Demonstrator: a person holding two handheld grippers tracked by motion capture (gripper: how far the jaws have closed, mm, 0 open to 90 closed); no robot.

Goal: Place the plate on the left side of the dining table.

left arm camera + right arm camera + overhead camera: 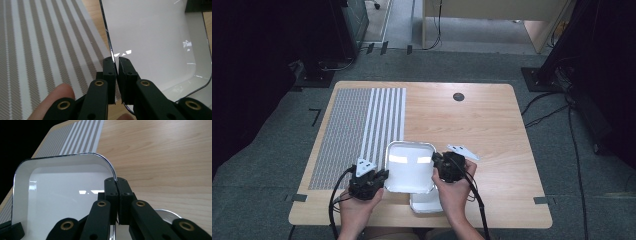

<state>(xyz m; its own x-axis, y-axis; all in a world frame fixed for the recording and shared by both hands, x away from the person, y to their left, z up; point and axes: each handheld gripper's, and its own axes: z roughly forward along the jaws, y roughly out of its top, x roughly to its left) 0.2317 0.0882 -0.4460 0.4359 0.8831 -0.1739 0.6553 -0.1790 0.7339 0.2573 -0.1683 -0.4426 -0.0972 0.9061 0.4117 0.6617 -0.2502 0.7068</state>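
A white rectangular tray (409, 172) with a dark thin rim is held between my two grippers near the table's front edge. My left gripper (384, 175) is shut on its left rim, and in the left gripper view the jaws (116, 61) pinch that edge of the tray (155, 45). On the opposite side my right gripper (435, 161) is shut on the right rim; the right gripper view shows the jaws (116, 181) clamped at a rounded corner of the tray (65, 192). The tray is bare inside.
A second white tray (427, 204) lies partly under the held one at the front edge, its rim (166, 215) peeking out on the right. A striped grey-and-white placemat (357, 130) covers the table's left part. A dark round grommet (458, 96) sits far back.
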